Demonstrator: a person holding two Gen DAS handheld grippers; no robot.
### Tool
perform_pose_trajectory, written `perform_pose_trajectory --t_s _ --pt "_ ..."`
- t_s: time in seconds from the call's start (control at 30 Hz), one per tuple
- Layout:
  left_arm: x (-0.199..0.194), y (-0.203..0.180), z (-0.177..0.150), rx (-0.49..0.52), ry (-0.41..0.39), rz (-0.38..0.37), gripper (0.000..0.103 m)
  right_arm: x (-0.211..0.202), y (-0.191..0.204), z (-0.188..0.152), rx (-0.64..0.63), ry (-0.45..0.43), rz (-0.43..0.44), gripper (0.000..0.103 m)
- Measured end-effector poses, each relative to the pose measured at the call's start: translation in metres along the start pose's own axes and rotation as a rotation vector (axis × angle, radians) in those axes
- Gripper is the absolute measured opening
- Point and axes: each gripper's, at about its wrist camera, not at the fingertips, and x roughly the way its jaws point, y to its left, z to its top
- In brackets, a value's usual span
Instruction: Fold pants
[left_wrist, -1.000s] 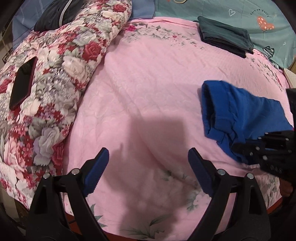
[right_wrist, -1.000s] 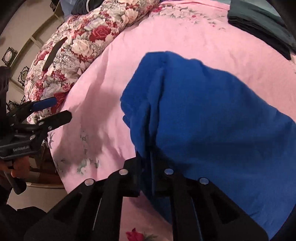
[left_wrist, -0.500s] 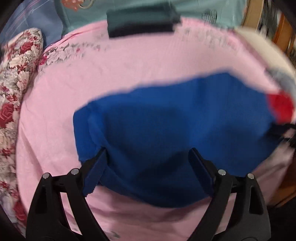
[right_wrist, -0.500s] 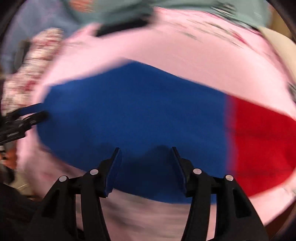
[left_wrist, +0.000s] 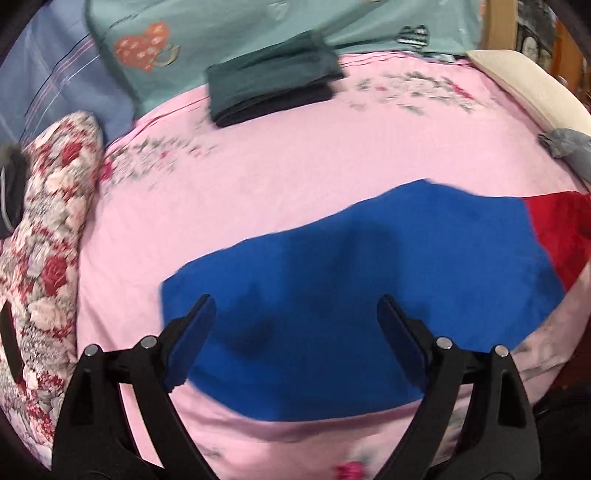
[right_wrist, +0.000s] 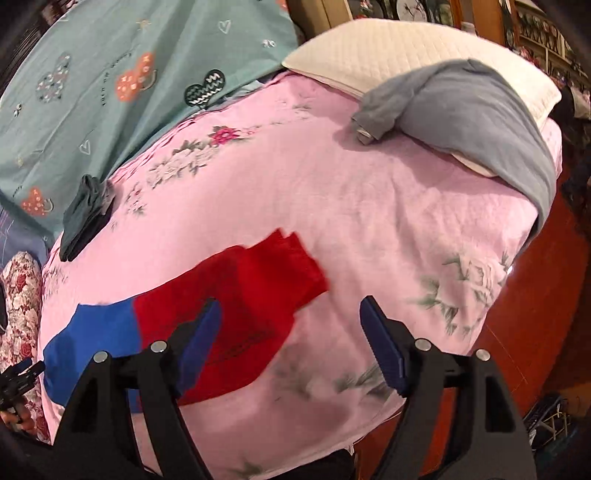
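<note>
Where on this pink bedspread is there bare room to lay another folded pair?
Free: the pink bedspread between the blue-and-red pants and the grey garment, and between the pants and the dark folded stack. Crowded: the floral quilt edge.

Small script on teal sheet (right_wrist: 110, 85), unreadable

The pants (left_wrist: 369, 280) lie spread flat on the bedspread (left_wrist: 295, 155), near its front edge. Behind the pants, at the far edge, sits a folded stack of clothes (left_wrist: 271, 86). Left of the pants lies a rolled quilt (left_wrist: 44, 236). Right of and behind the pants, a pillow (right_wrist: 399, 48) carries a draped garment (right_wrist: 472, 114).
</note>
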Motion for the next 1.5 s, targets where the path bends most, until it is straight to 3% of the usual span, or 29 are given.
perform_pose_trajectory --t_s 0.27,0.33,0.5,0.6,0.67,0.73,0.83,0.97,1.1,1.23,1.37,1.5 --pt "-0.008 -0.116 0.019 0.151 0.038 -0.056 0.091 0.039 -0.036 0.02 0.038 0.078 0.211 0.076" --pt "-0.007 -0.133 0.02 0.168 0.052 -0.061 0.092 0.046 -0.037 0.021 0.043 0.104 0.269 0.056" --pt "-0.008 -0.166 0.02 0.197 0.087 -0.052 0.092 0.062 -0.037 0.027 0.008 0.156 0.305 0.055" --pt "-0.008 -0.172 0.022 0.197 0.089 -0.04 0.092 0.07 -0.04 0.032 0.007 0.177 0.336 0.056" --pt "-0.011 -0.172 0.023 0.183 0.078 -0.026 0.092 0.071 -0.041 0.033 -0.002 0.187 0.345 0.05" --pt "-0.01 -0.168 0.024 0.149 0.078 -0.017 0.092 0.072 -0.04 0.035 -0.02 0.202 0.34 0.025" --pt "-0.005 -0.158 0.023 0.105 0.1 -0.004 0.092 0.072 -0.039 0.034 0.021 0.223 0.368 0.019" --pt "-0.006 -0.138 0.02 0.066 0.095 0.036 0.092 0.051 -0.03 0.041 0.058 0.181 0.382 0.017" --pt "-0.013 -0.106 0.017 0.037 0.059 0.1 0.092 0.01 0.009 0.058 -0.032 0.083 0.412 0.017" --pt "-0.021 -0.06 0.007 -0.048 0.043 0.139 0.092 -0.024 0.082 0.065 -0.197 0.003 0.464 0.017" --pt "-0.032 -0.009 -0.018 -0.165 0.037 0.17 0.092 -0.034 0.178 0.037 -0.443 -0.05 0.478 0.017" --pt "-0.036 0.034 -0.052 -0.252 0.069 0.188 0.092 -0.003 0.256 -0.017 -0.644 0.0 0.466 0.017"
